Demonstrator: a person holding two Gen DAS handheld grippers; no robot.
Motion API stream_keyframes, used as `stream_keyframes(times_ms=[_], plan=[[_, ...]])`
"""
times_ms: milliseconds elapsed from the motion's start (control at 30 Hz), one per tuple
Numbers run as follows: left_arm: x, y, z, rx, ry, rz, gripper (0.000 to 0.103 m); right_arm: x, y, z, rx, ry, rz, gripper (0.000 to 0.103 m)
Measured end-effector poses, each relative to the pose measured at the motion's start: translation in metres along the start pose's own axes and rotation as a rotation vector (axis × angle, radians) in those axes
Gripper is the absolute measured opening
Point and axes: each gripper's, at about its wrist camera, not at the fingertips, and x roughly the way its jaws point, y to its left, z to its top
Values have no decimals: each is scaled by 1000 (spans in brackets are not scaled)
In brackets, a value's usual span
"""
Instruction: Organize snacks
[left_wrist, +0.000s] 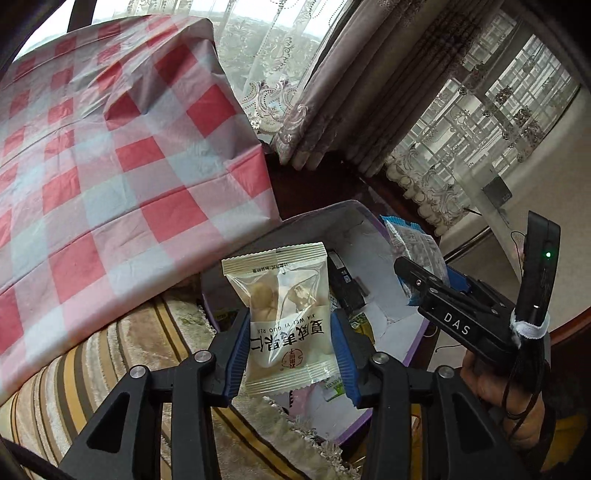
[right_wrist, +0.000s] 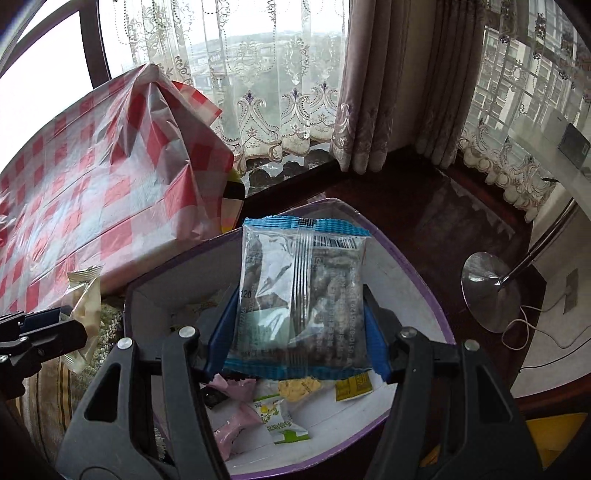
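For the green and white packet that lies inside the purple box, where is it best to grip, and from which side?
Probably grip the green and white packet across its narrow width, coming from above through the open top of the purple box. It lies flat on the box floor, walls all round.

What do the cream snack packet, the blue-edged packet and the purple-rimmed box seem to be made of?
Cream snack packet with clear window: glossy plastic film, crimped ends, nuts visible inside.
Blue-edged clear packet: thin shiny plastic film, with glare and creases.
Purple-rimmed white box: probably cardboard; matte walls, folded corners.
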Motion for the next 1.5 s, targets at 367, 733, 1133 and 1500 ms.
stream_keyframes(times_ms=[367,733,1133,1500], plan=[[16,-6,-9,-53,92,-30,54,-14,-5,2,13,-17,-45,82],[-11,6,-40,-110,62,-35,80,-24,-4,-14,48,43,-62,83],[-2,3,-39,-87,101,-4,87,-22,1,-21,14,79,-75,83],[2,1,-39,-75,113,4,90,-21,2,-22,12,84,-73,83]])
